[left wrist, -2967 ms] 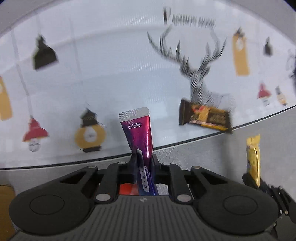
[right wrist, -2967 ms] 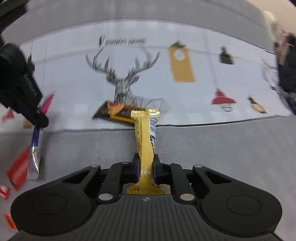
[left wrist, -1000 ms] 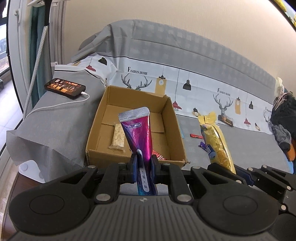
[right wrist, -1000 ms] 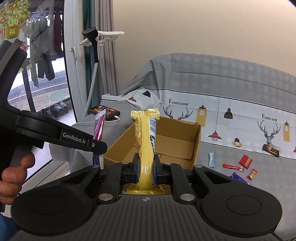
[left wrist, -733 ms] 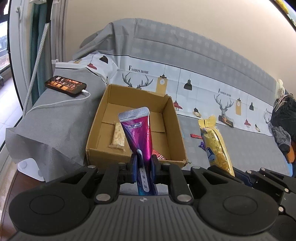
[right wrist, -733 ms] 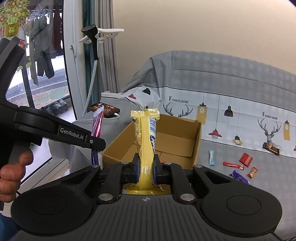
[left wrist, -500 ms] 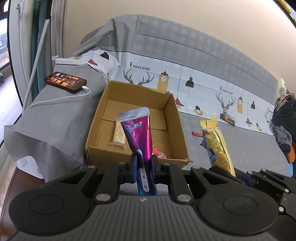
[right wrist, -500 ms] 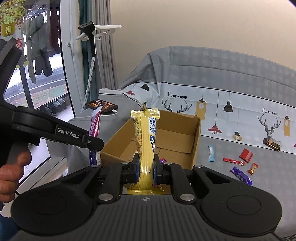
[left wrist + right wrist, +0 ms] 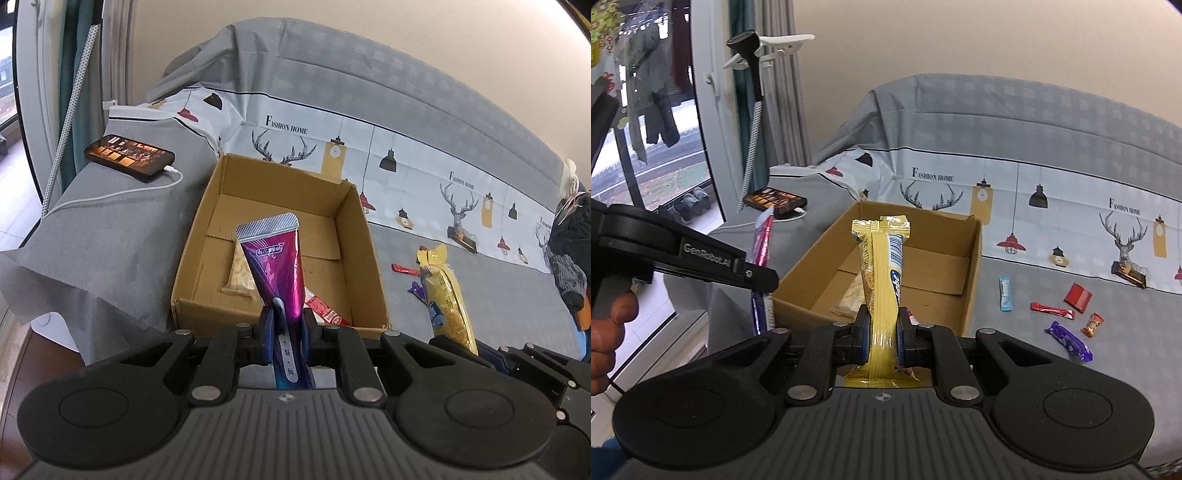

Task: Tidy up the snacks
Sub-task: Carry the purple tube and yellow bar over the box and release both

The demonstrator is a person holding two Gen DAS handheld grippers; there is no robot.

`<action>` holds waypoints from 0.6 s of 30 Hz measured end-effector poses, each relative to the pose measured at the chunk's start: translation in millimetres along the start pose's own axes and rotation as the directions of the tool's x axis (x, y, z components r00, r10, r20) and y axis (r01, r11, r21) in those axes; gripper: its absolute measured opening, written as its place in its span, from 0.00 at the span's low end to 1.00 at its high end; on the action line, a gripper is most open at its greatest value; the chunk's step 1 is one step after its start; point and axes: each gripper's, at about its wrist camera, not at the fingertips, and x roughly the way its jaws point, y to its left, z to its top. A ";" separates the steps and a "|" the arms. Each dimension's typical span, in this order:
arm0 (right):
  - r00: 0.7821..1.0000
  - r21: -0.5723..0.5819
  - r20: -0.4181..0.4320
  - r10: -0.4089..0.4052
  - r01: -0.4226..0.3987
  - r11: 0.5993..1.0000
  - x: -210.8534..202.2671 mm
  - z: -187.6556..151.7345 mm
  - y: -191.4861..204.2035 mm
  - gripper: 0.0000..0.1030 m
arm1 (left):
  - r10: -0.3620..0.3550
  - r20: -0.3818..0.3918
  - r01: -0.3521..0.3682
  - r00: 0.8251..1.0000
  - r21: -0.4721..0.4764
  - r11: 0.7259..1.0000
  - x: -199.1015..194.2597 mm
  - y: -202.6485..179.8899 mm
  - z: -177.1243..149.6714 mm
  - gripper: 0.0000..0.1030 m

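My left gripper (image 9: 287,325) is shut on a purple snack pouch (image 9: 276,264) with a silver top, held upright just short of the near wall of an open cardboard box (image 9: 284,315). My right gripper (image 9: 882,330) is shut on a long yellow snack pack (image 9: 882,273), also upright in front of the same box (image 9: 973,280). Inside the box lie a pale cracker pack (image 9: 240,275) and a red wrapper (image 9: 323,310). The yellow pack (image 9: 447,302) shows at the right of the left wrist view. The purple pouch (image 9: 762,243) and left gripper (image 9: 753,275) show at the left of the right wrist view.
Loose snacks lie on the grey cover right of the box: a blue bar (image 9: 1005,293), red wrappers (image 9: 1078,297), a purple one (image 9: 1069,341) and a brown bar (image 9: 1128,274). A phone (image 9: 129,158) on a cable rests left of the box. A hand (image 9: 609,332) holds the left gripper.
Both grippers have moved a little closer to the box and slightly down, so the box looks larger. Both packs stay gripped as before.
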 end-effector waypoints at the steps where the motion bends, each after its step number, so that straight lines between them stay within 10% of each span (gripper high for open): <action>1: 1.000 0.003 -0.003 -0.002 0.002 1.000 2.5 1.1 -0.5 0.13 | 0.001 0.001 -0.001 1.000 -0.003 1.000 1.8 1.0 2.2 0.15; 18: 0.998 0.013 -0.064 -0.002 0.003 1.000 67.4 27.7 -9.1 0.13 | 0.011 -0.013 -0.011 1.000 -0.045 0.999 53.5 19.7 56.7 0.15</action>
